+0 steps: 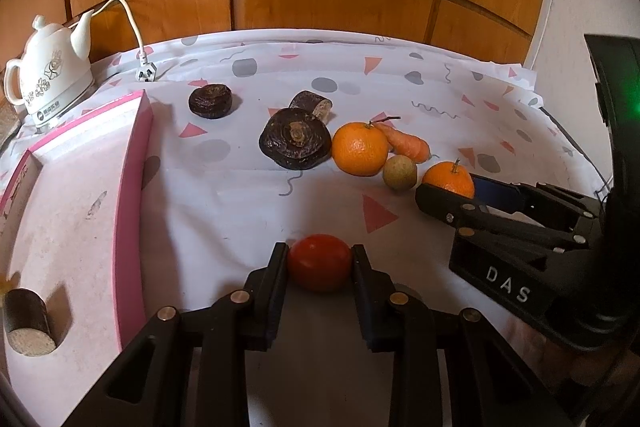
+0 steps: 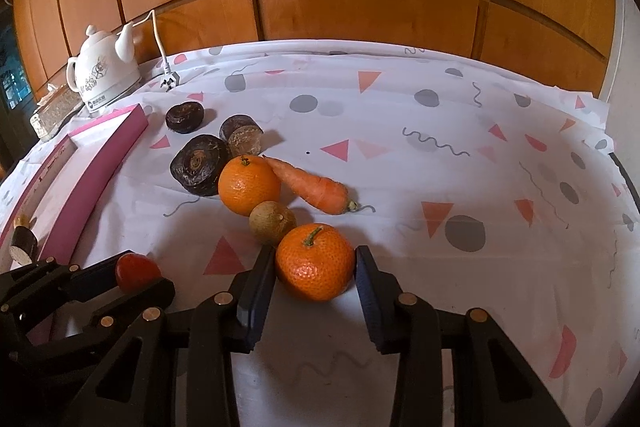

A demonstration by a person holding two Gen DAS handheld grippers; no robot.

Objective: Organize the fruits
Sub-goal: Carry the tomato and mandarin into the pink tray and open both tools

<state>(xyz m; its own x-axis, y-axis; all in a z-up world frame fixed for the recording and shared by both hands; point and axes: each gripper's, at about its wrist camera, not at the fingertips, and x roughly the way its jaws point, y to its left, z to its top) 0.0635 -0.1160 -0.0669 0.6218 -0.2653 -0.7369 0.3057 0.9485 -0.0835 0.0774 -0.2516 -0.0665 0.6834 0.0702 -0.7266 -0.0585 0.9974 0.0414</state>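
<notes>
A red tomato (image 1: pixel 320 263) sits on the patterned cloth between the fingers of my left gripper (image 1: pixel 320 255), whose pads press on both of its sides. My right gripper (image 2: pixel 316 259) is shut on a small orange (image 2: pixel 314 261) with a green stalk; both pads touch its skin. From the left wrist view the right gripper (image 1: pixel 460 191) and its orange (image 1: pixel 450 181) show at the right. Behind lie a bigger orange (image 2: pixel 248 185), a round greenish-brown fruit (image 2: pixel 272 223) touching both oranges, and a carrot (image 2: pixel 316 189).
A shallow pink-rimmed box (image 1: pixel 132 187) at the left holds a brown cylinder piece (image 1: pixel 28 323). Three dark brown lumps (image 1: pixel 296 143) lie mid-table. A white teapot (image 1: pixel 52 67) and a plug (image 1: pixel 145 73) stand at the back left, before wooden cabinet doors.
</notes>
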